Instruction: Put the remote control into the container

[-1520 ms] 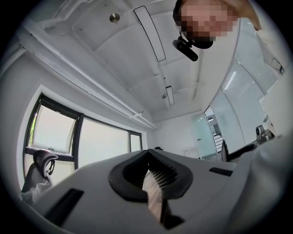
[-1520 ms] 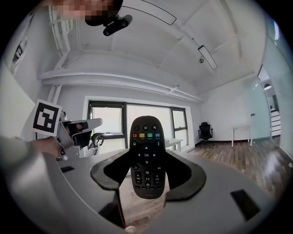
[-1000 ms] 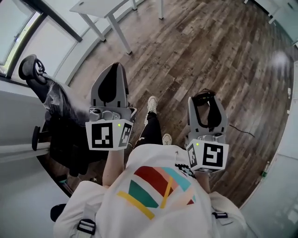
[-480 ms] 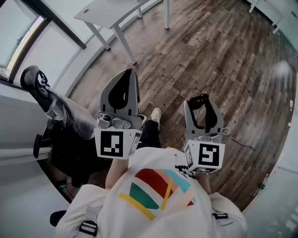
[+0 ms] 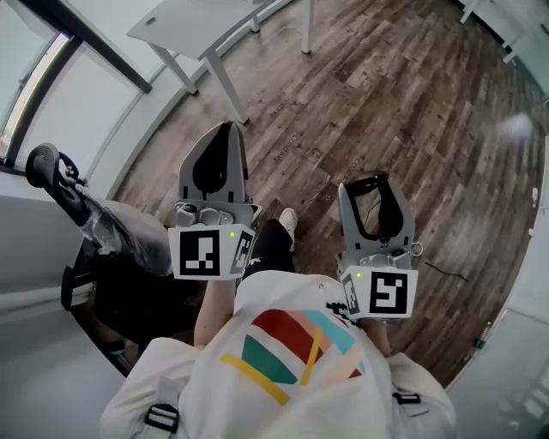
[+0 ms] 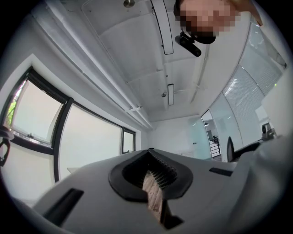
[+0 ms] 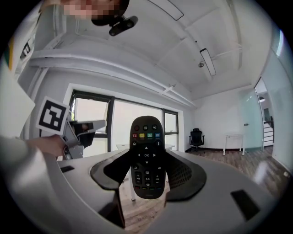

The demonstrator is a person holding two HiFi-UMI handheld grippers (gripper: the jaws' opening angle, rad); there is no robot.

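- My right gripper (image 5: 371, 183) is pinching the remote control (image 7: 146, 157). Its two jaws squeeze the remote from both sides.
- The remote is black. It stands up tall between the jaws with its buttons facing the right gripper view. It has four little colored buttons near the top.
- The top of the remote sticks out past the jaw tips. The remote is up in the air, over the wood floor (image 5: 412, 103).
- My left gripper (image 5: 223, 133) has its jaws pressed together at the tips. Nothing is between them. I can only see a thin bit of floor through the gap lower down.
- I hold both grippers out in front of me, side by side but apart. The left one is a bit farther out.
- A white table (image 5: 184, 21) stands on the floor, well ahead of my left gripper.
- A black chair (image 5: 129, 283) is down at my left side, near the big window (image 5: 51, 94).
- My shoe (image 5: 289, 221) shows on the floor between the two grippers.
- My shirt (image 5: 292, 351) is white with colored stripes.
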